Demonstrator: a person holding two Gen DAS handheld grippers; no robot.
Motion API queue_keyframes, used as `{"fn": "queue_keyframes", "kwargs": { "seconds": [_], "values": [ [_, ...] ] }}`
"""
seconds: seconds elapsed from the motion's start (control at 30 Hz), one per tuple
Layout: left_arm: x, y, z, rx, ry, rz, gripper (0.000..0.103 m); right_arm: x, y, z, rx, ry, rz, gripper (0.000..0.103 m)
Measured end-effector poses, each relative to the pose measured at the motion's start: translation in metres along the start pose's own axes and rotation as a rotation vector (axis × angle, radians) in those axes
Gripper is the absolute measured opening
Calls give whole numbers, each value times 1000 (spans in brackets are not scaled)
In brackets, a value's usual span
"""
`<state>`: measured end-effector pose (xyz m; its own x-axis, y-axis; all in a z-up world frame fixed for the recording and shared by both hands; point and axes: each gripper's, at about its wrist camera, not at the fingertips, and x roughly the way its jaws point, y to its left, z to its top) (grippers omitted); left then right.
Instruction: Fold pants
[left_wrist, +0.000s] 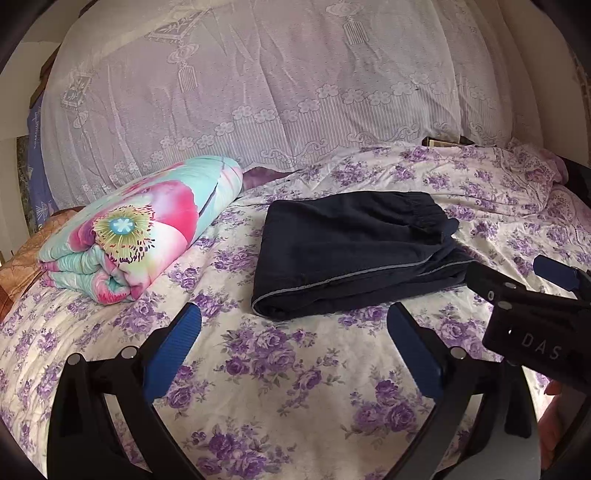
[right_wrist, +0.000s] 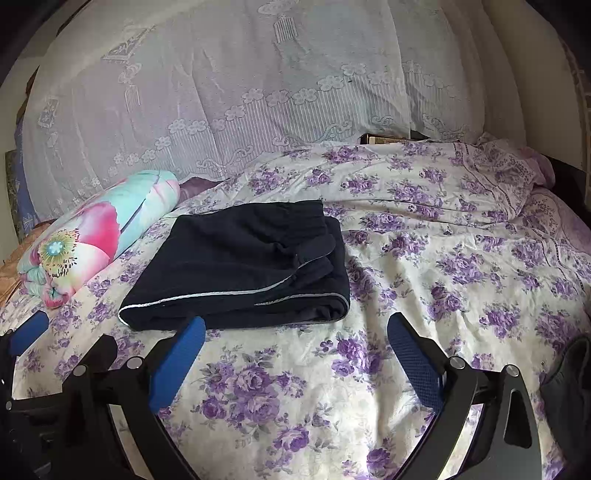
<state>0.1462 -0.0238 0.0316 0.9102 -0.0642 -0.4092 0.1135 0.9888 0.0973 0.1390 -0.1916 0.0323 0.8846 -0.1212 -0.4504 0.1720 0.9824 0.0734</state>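
One pair of dark pants (left_wrist: 351, 251) lies folded into a compact rectangle on the flowered bedsheet (left_wrist: 280, 369), toward the left half of the bed and well back from its near edge, with the elastic waistband turned to the far side and the grey side piping running along the near fold. The layers sit stacked and fairly square, so the folding looks finished or close to it. Both grippers are held back over the near edge, clear of the cloth, likely to leave the stack undisturbed. The left gripper (left_wrist: 293, 343) has its two blue pads spread wide with nothing between them; the right gripper (right_wrist: 295, 350) is likewise spread and empty. One rolled floral quilt (left_wrist: 140, 229) rests beside the pants near the bed's left edge, apart from them.
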Motion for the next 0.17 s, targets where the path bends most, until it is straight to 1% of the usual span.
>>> {"fn": "queue_keyframes", "kwargs": {
  "seconds": [0.17],
  "values": [
    [7, 7, 0, -32, 32, -7, 98, -2, 1, 0, -5, -4, -1, 99]
  ]
}}
